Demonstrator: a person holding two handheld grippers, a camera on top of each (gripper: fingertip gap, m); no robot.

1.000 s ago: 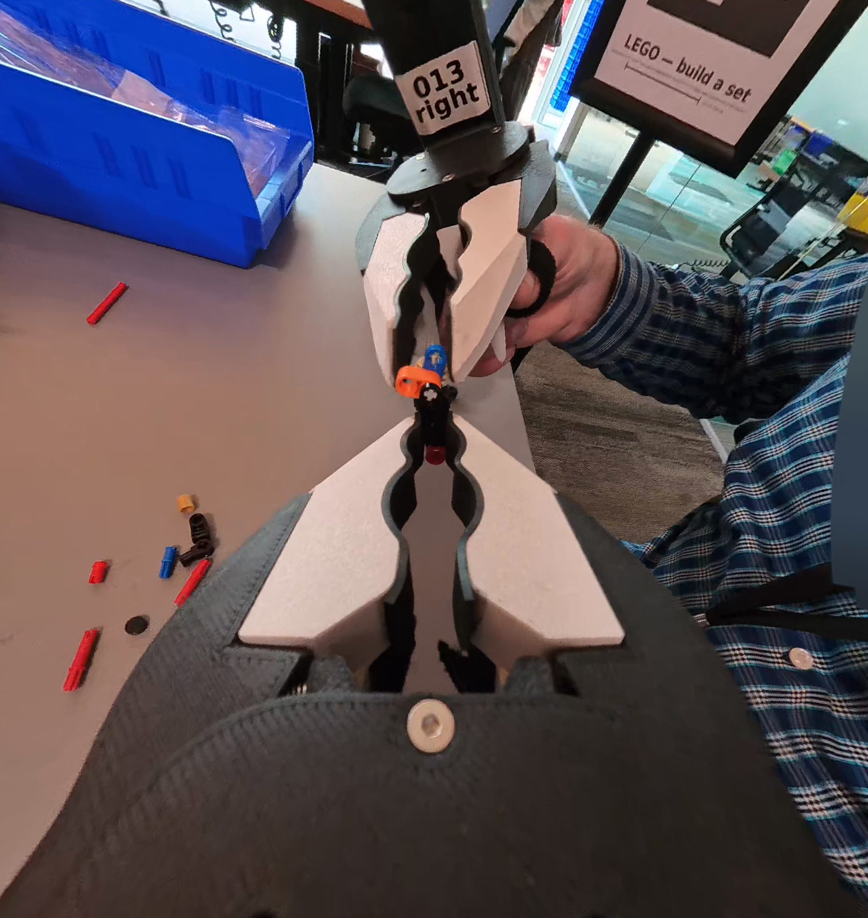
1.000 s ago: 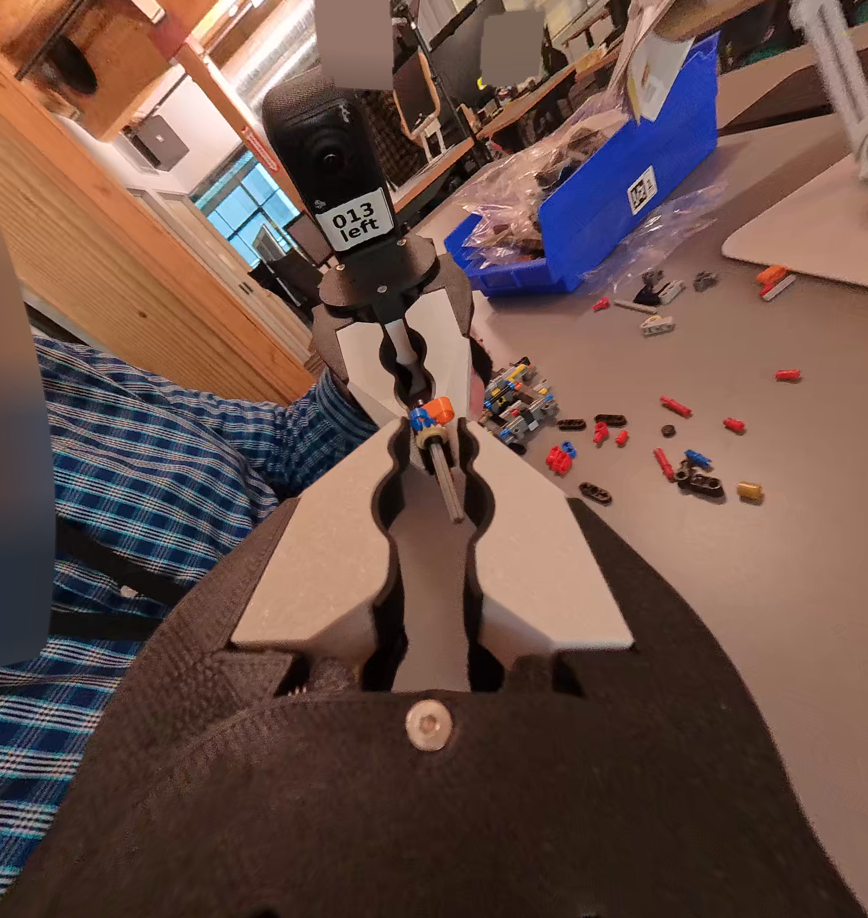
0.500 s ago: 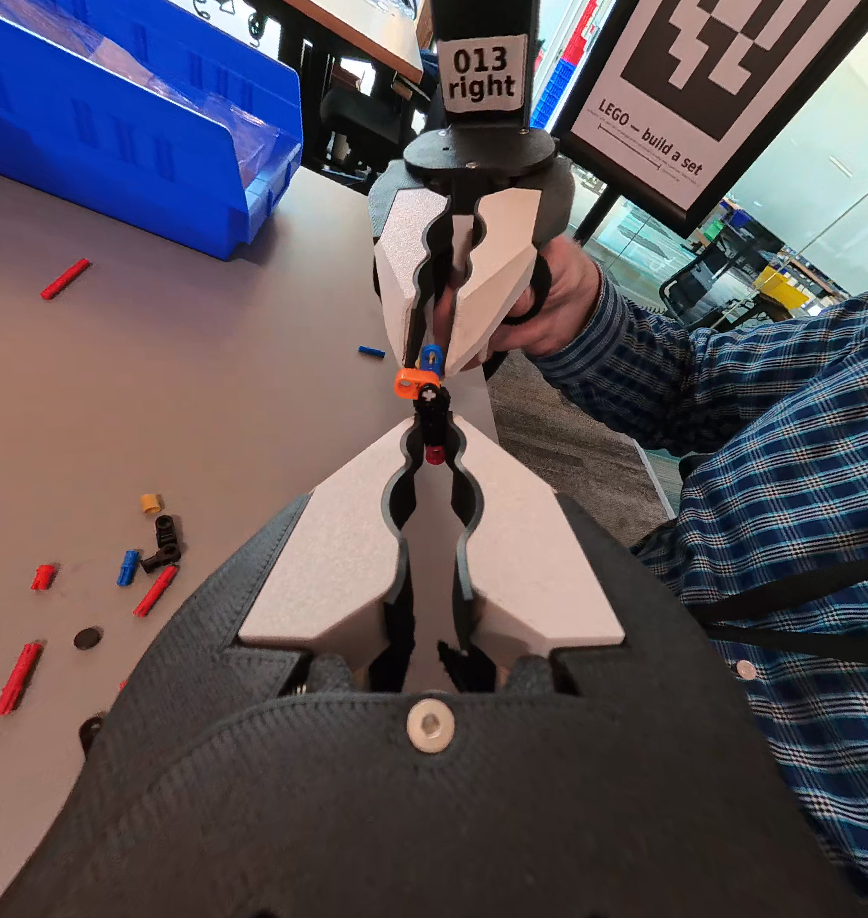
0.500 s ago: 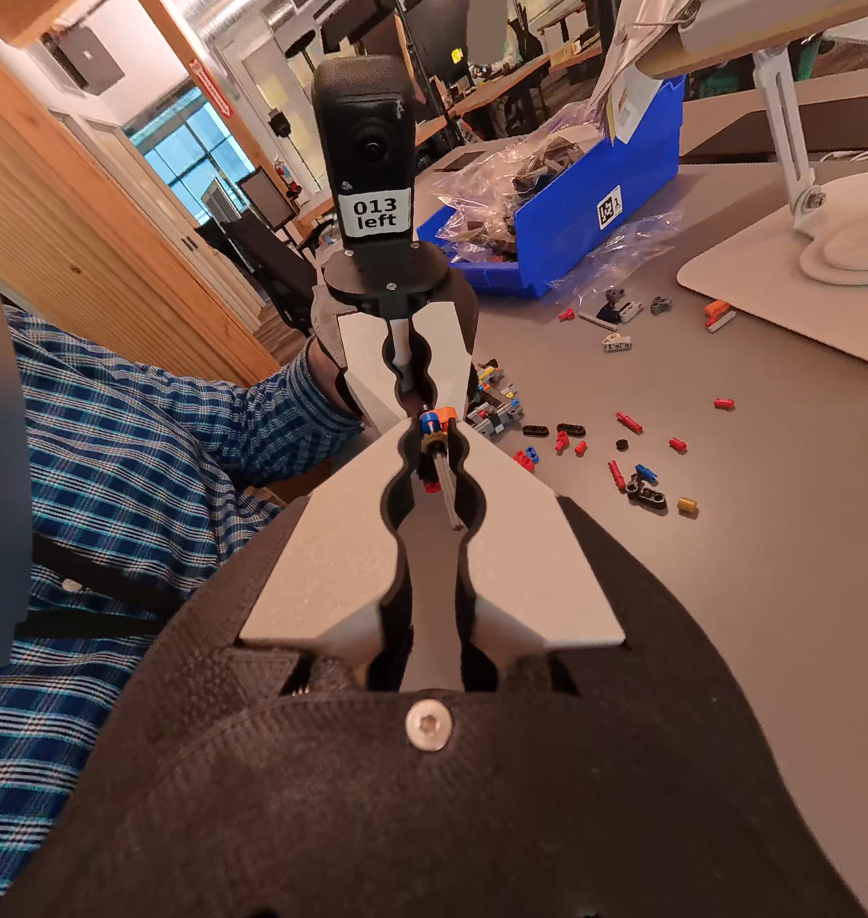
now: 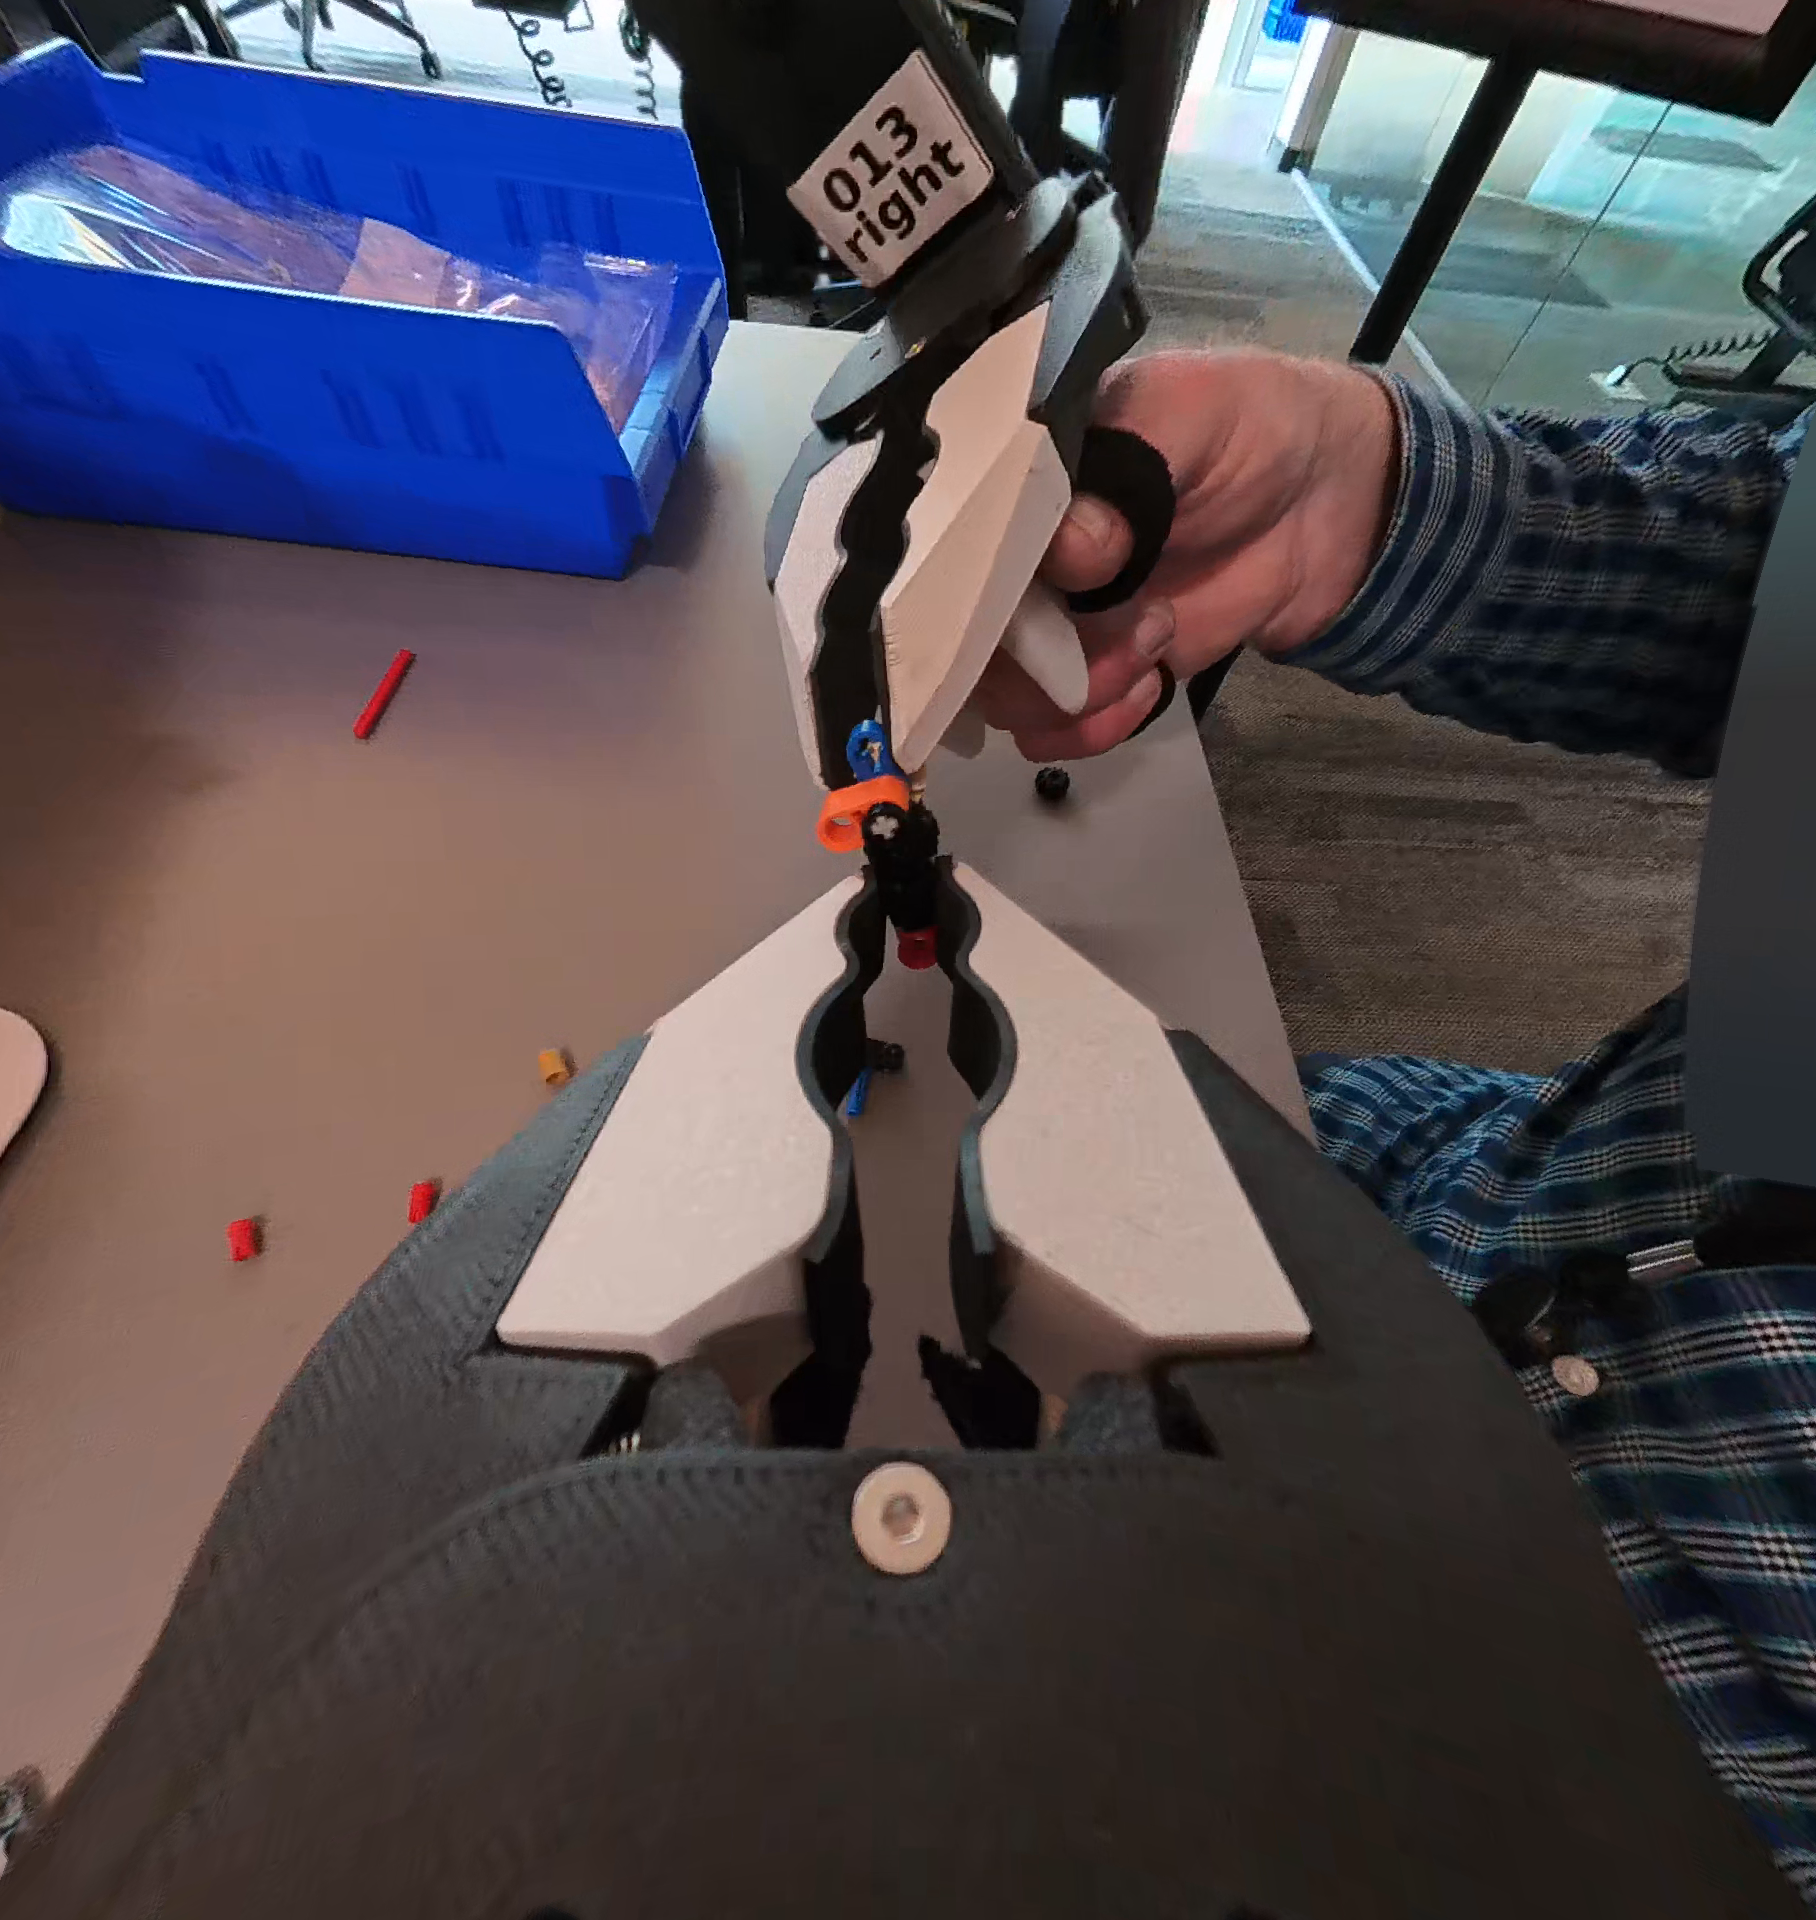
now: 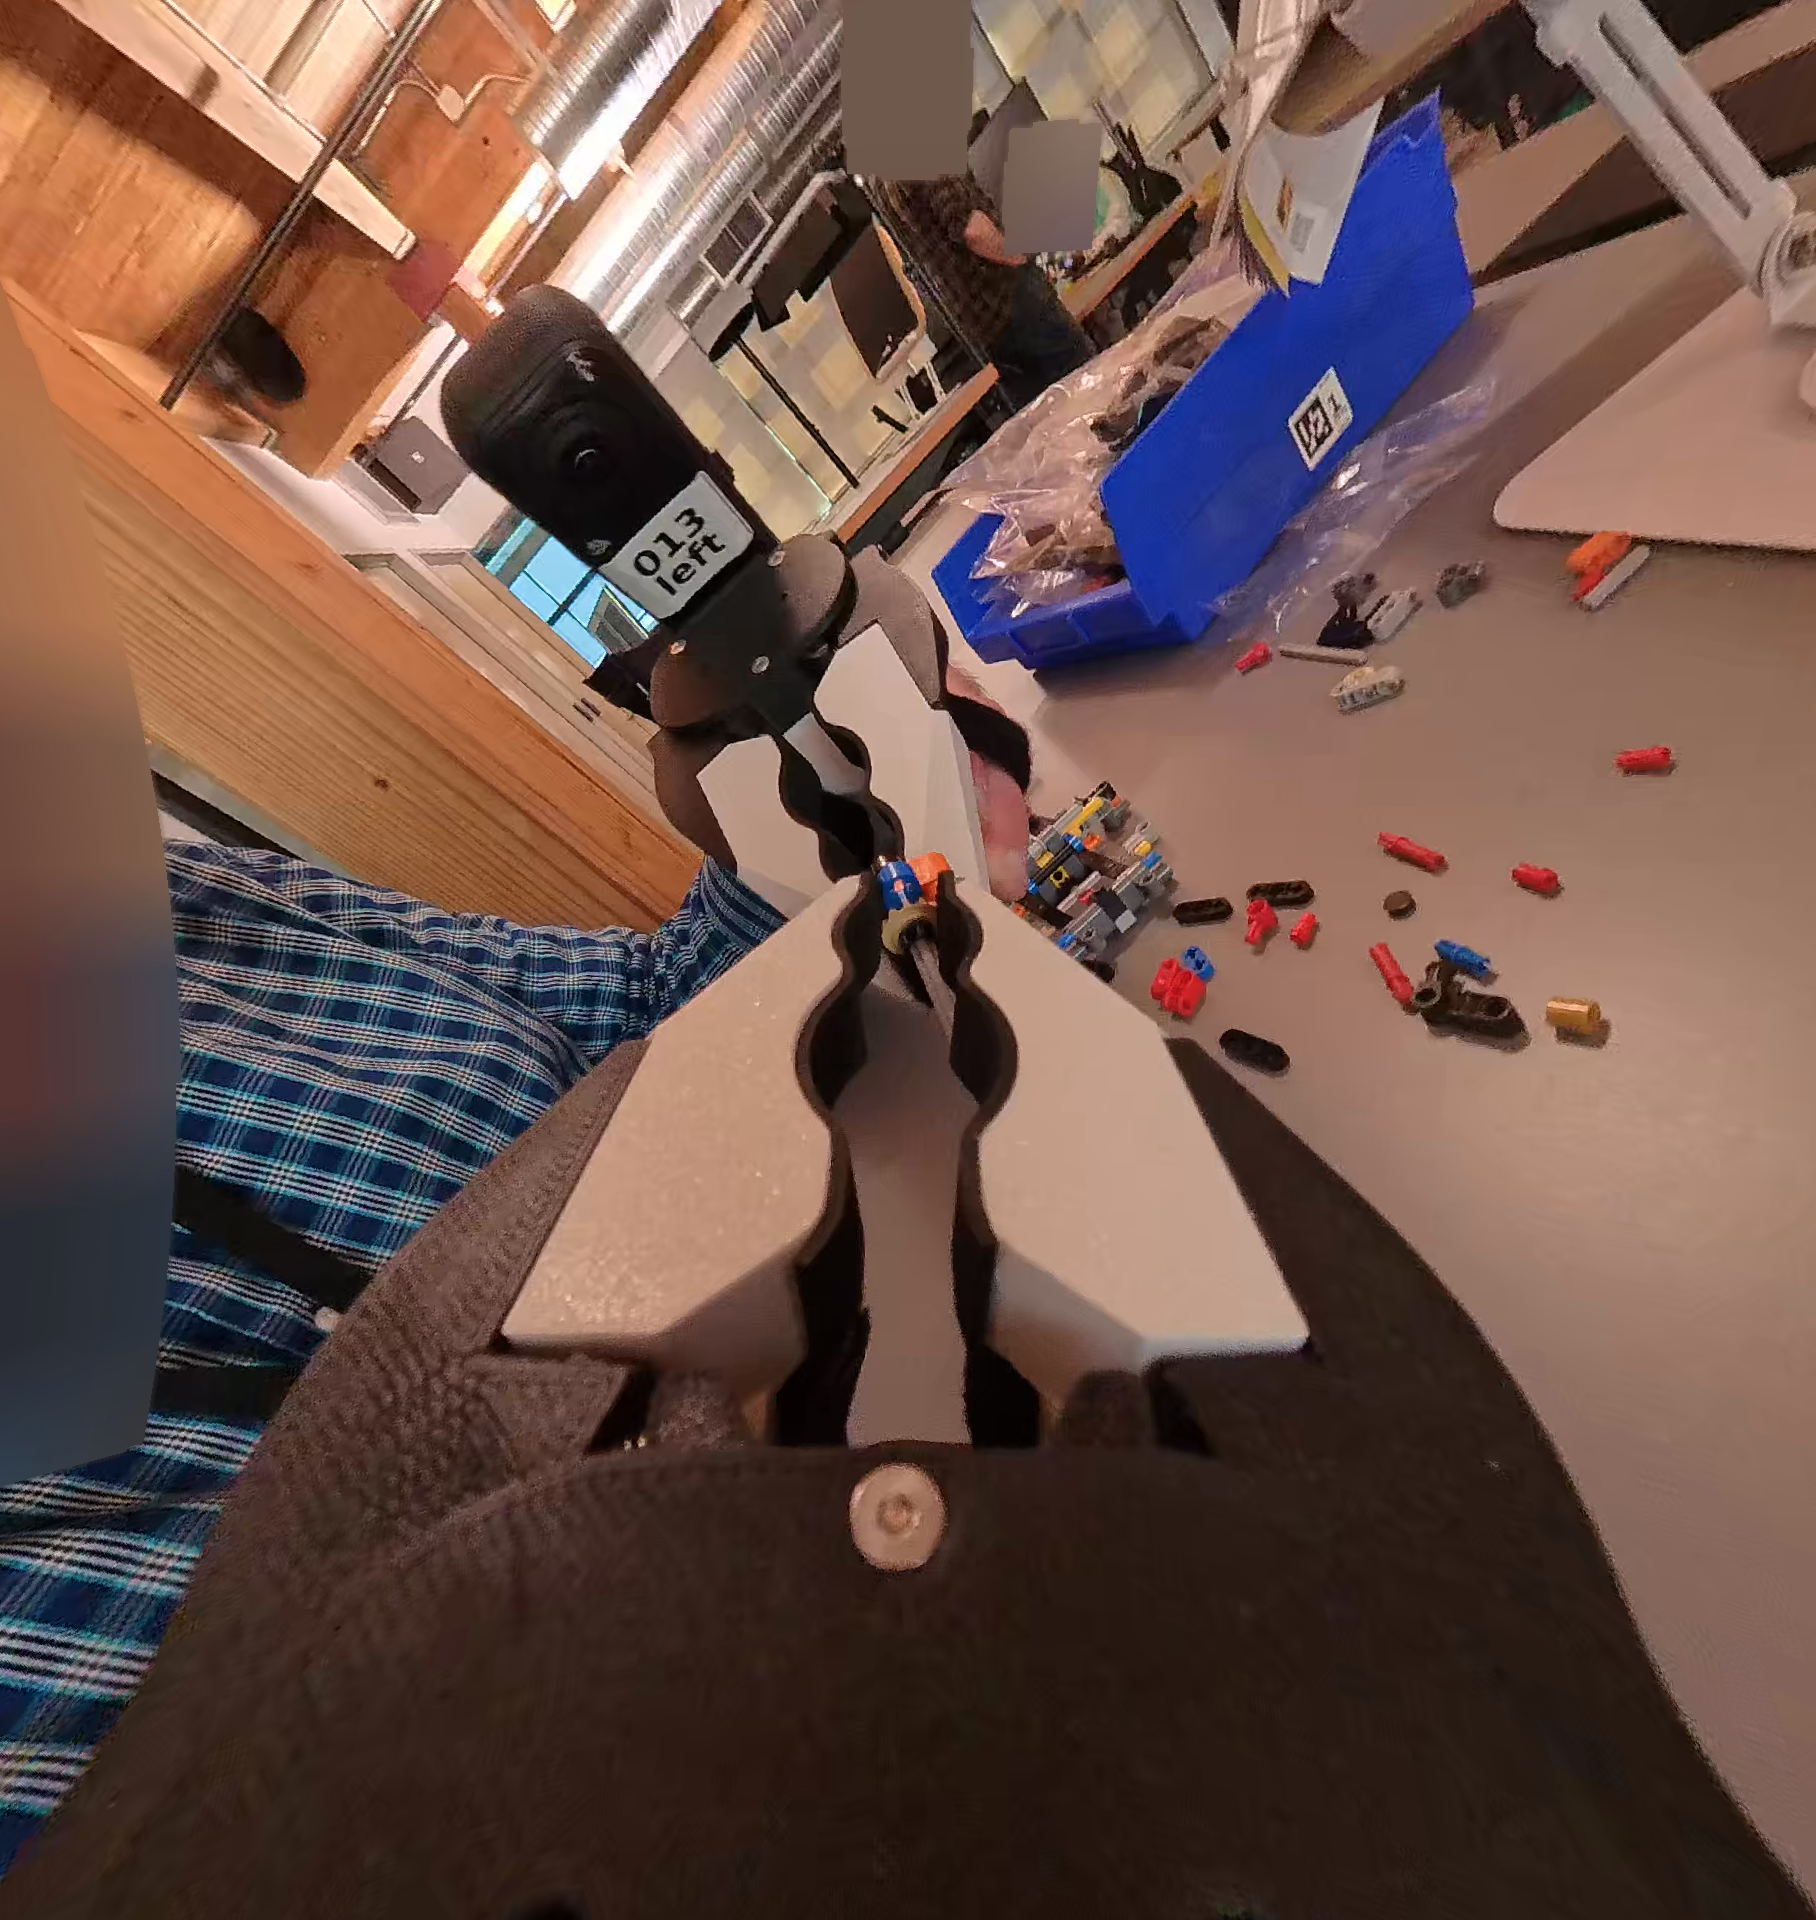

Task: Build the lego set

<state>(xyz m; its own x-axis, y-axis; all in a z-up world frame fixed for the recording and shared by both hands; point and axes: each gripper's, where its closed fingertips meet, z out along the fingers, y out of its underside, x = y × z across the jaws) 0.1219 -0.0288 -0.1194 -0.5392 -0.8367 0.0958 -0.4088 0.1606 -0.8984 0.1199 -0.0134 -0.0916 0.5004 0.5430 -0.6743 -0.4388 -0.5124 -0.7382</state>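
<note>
The left gripper [image 5: 904,899] is clamped on a black connector [image 5: 902,868] with a red pin [image 5: 916,948] at its rear; an orange piece [image 5: 854,814] and a blue pin [image 5: 868,750] join it to the right gripper [image 5: 871,764], all above the grey table [image 5: 260,883]; a blue bin [image 5: 291,301] stands behind. In the right wrist view, the right gripper [image 6: 909,914] is closed on a grey axle [image 6: 930,961]; a partly built assembly [image 6: 1091,868] lies on the table near loose red pins [image 6: 1413,850].

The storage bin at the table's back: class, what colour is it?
Blue; the storage bin shows best in the left wrist view.
</note>
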